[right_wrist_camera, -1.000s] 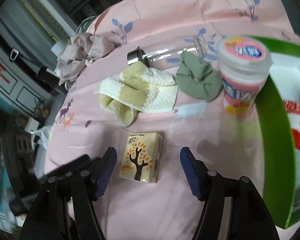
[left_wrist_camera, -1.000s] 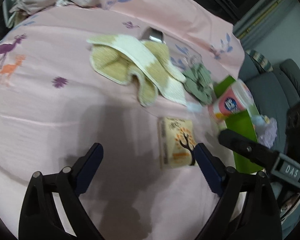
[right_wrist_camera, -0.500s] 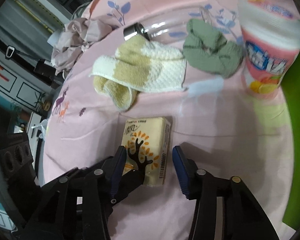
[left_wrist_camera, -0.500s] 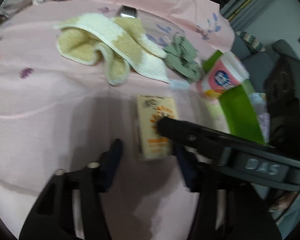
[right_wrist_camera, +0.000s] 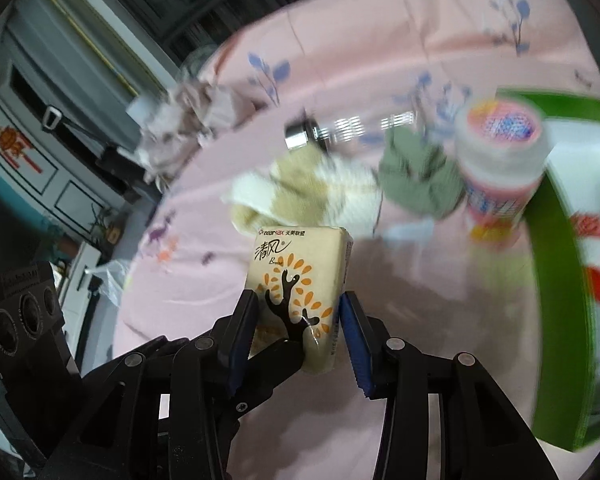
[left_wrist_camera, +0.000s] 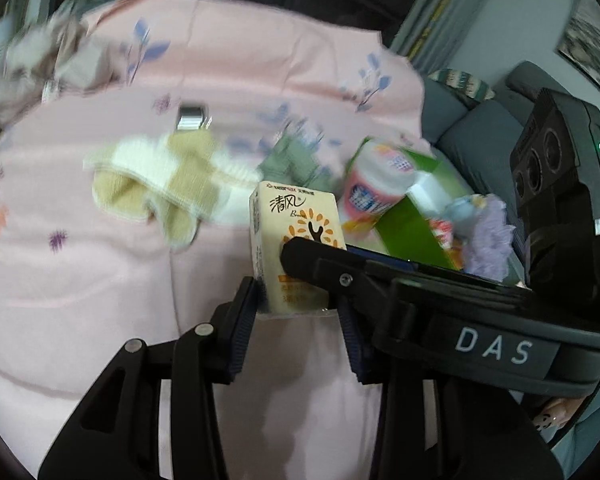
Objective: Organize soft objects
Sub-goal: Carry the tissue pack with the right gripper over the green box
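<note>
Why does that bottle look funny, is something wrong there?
The clear bottle lies on its side on the pink sheet, tipped over behind the towel, not standing like the pink tub. I can't see anything spilled. Also odd: both tongs, left and right, squeeze one tissue pack.

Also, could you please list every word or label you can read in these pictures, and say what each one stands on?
"清风": tissue pack, large script on its front.
"B...": tissue pack, under the script; the rest is hidden.
"...rearlax" plus small Chinese characters: top edge of the pack, only partly legible.
"DAS": body of the right tool, seen from the left wrist.
Pink cup and green box: print too blurred to read.
</note>
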Tool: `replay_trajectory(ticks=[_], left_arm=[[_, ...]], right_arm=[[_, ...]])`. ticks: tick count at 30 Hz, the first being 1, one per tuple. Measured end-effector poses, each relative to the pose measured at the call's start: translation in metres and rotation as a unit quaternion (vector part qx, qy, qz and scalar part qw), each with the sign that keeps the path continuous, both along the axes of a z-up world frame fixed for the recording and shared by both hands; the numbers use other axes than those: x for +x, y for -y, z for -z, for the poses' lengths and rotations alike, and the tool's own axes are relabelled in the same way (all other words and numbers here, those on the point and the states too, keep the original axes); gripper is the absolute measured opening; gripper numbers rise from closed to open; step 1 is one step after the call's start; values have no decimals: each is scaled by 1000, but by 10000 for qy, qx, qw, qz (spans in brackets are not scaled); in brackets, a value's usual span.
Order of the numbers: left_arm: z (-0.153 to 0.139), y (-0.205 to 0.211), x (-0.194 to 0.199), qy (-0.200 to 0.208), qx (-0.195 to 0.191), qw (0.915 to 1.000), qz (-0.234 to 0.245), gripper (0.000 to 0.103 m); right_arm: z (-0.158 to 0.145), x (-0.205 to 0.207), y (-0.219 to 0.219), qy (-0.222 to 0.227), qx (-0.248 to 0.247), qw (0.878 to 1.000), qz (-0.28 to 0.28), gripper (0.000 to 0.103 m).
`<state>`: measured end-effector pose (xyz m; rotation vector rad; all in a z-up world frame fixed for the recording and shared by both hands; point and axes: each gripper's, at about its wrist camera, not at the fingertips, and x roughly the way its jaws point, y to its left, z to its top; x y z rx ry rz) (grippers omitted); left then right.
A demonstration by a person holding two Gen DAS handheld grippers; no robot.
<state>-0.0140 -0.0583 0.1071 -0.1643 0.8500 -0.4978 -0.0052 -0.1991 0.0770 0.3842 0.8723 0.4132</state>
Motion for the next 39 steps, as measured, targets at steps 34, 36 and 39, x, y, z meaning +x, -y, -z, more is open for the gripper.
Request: replay_trajectory(ticks=[34, 36, 39], left_arm=[[-39, 178, -13, 815, 382, 9869, 1337, 40], [-36, 185, -13, 753, 404, 9869, 1367, 40], [-28, 194, -10, 626, 461, 9870, 1405, 40]], right_arm=[[-25, -50, 178, 713, 606, 9778, 1874, 46], [-19, -48, 186, 611, 656, 9768, 1943, 46], [-10, -44, 194, 450, 714, 9758, 2017, 46]])
